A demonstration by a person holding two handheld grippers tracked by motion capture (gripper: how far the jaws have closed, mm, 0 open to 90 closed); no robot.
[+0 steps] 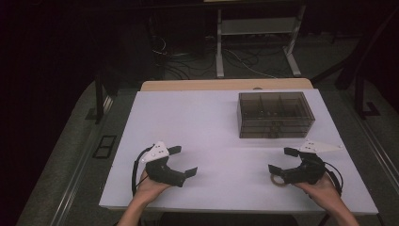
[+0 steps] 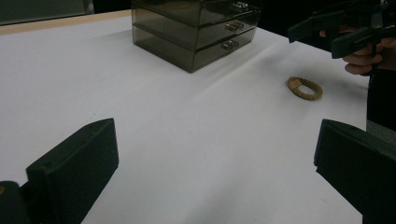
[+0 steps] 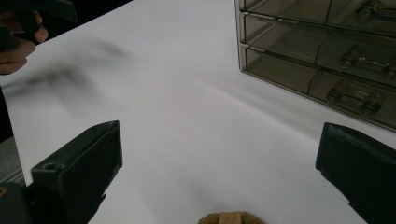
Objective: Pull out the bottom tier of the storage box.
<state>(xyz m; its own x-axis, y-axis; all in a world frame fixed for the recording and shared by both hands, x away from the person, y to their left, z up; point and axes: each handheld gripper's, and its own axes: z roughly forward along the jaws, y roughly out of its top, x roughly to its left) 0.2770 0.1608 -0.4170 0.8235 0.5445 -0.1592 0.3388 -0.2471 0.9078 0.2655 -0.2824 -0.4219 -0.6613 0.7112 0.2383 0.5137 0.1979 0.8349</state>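
Note:
A smoky see-through drawer box (image 1: 275,114) with small metal handles stands at the back right of the white table (image 1: 211,136). Its drawers look pushed in. A small tan braided ring (image 1: 279,180) lies flat near the front right. My right gripper (image 1: 281,160) hovers right over that ring, jaws wide apart, nothing between them. In the right gripper view the ring (image 3: 229,218) peeks in at the bottom between the jaws, and the drawer box (image 3: 327,51) is ahead on the right. My left gripper (image 1: 182,161) is open and empty at the front left. The left gripper view shows the ring (image 2: 304,87) and the box (image 2: 196,30).
A strip of wooden tabletop (image 1: 226,84) runs behind the white sheet. Beyond it are metal desk legs (image 1: 219,47) and loose cables (image 1: 244,59) on a dark floor. The table's front edge lies just below both hands.

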